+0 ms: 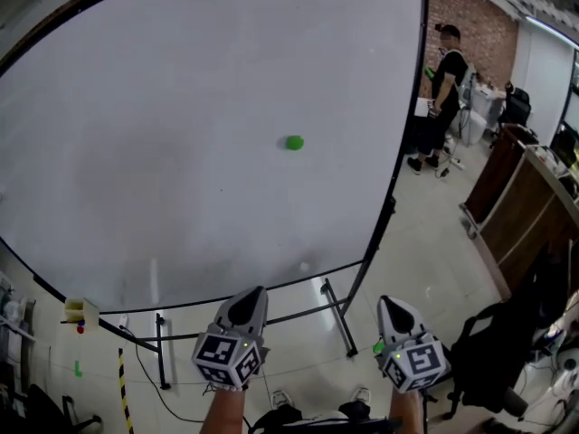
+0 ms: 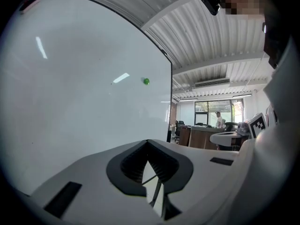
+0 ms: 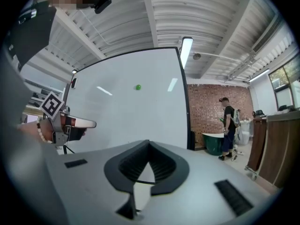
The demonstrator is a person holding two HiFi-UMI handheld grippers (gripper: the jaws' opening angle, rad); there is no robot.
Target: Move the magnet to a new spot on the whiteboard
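Note:
A small green magnet (image 1: 294,142) sticks to the big whiteboard (image 1: 163,152), right of its middle. It also shows as a green dot, the magnet (image 2: 146,81) in the left gripper view and the magnet (image 3: 138,86) in the right gripper view. My left gripper (image 1: 251,297) is held low in front of the board's bottom edge, well below the magnet, shut with nothing in it. My right gripper (image 1: 394,304) is beside it, past the board's right leg, also shut and empty. Both point up toward the board.
The whiteboard stands on a black frame with feet (image 1: 339,319) on the floor. A person (image 1: 443,89) stands at the back right by a brick wall. A wooden counter (image 1: 520,197) and a black chair (image 1: 493,351) are on the right. A small yellow box (image 1: 81,313) hangs at lower left.

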